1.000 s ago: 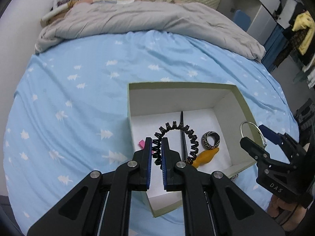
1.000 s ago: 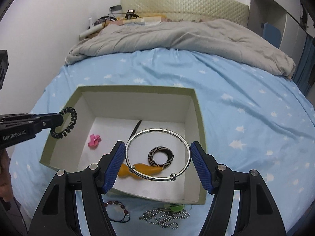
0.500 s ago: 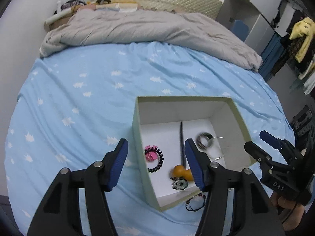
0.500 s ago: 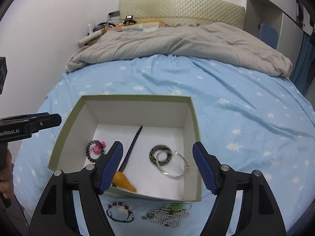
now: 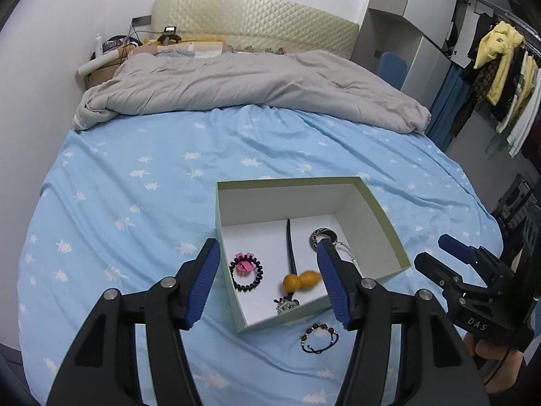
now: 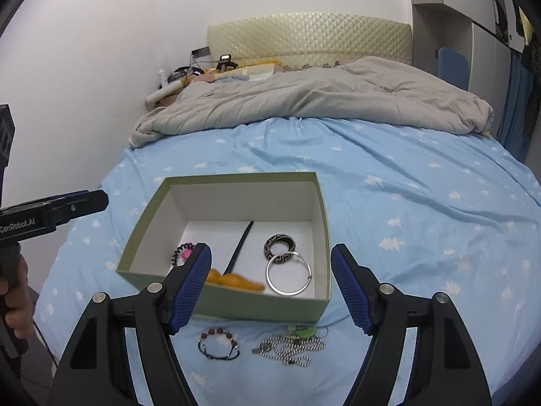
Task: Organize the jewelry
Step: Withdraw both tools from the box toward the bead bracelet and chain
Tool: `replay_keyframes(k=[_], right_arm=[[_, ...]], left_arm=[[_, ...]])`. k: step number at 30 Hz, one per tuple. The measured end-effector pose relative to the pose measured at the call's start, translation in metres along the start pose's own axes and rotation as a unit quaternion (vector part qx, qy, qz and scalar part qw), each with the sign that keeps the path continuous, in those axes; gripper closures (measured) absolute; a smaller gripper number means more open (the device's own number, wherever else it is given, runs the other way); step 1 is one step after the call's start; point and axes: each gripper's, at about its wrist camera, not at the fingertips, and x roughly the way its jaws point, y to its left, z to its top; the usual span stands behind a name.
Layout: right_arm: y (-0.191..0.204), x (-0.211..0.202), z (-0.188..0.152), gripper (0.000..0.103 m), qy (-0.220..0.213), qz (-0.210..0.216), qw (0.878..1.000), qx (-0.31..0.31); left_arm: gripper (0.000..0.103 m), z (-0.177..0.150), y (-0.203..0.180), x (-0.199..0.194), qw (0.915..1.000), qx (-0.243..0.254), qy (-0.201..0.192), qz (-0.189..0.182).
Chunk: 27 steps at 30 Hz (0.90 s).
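Jewelry box [image 6: 324,237] on bed, left tool [image 5: 267,287] and right tool [image 6: 272,284] both released, empty

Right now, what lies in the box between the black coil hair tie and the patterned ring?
In the right wrist view, a black stick lies on the box floor between the coil hair tie and the patterned ring, with a blurred orange piece nearer.

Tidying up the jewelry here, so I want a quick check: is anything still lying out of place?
Yes. A beaded bracelet and a silver ball chain still lie on the blue sheet, just outside the near wall of the box, while the other pieces are inside. Both grippers are open and empty.
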Motion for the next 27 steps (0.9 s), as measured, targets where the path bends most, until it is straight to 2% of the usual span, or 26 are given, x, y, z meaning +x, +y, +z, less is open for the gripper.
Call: replay_keyframes(k=[5, 9, 14, 21, 27], right_arm=[[0.004, -0.026, -0.01, 0.031, -0.032, -0.005, 0.999, -0.007], [0.008, -0.047, -0.021, 0.031, -0.055, -0.006, 0.998, -0.01], [0.01, -0.068, -0.037, 0.031, -0.078, -0.001, 0.997, -0.005], [0.016, -0.092, -0.066, 0.031, -0.095, -0.005, 0.995, -0.021], [0.012, -0.091, -0.104, 0.028, -0.089, -0.011, 0.996, -0.014]], left_arm=[[0.043, -0.018, 0.0, -0.01, 0.9999, -0.011, -0.006, 0.01], [0.043, -0.035, -0.008, -0.021, 0.9998, -0.002, -0.016, 0.01], [0.043, -0.053, -0.015, -0.038, 0.9992, -0.003, -0.038, 0.009], [0.043, -0.09, -0.016, -0.051, 0.9986, -0.024, -0.044, 0.013], [0.043, -0.131, -0.024, -0.056, 0.9979, -0.01, -0.052, 0.038]])
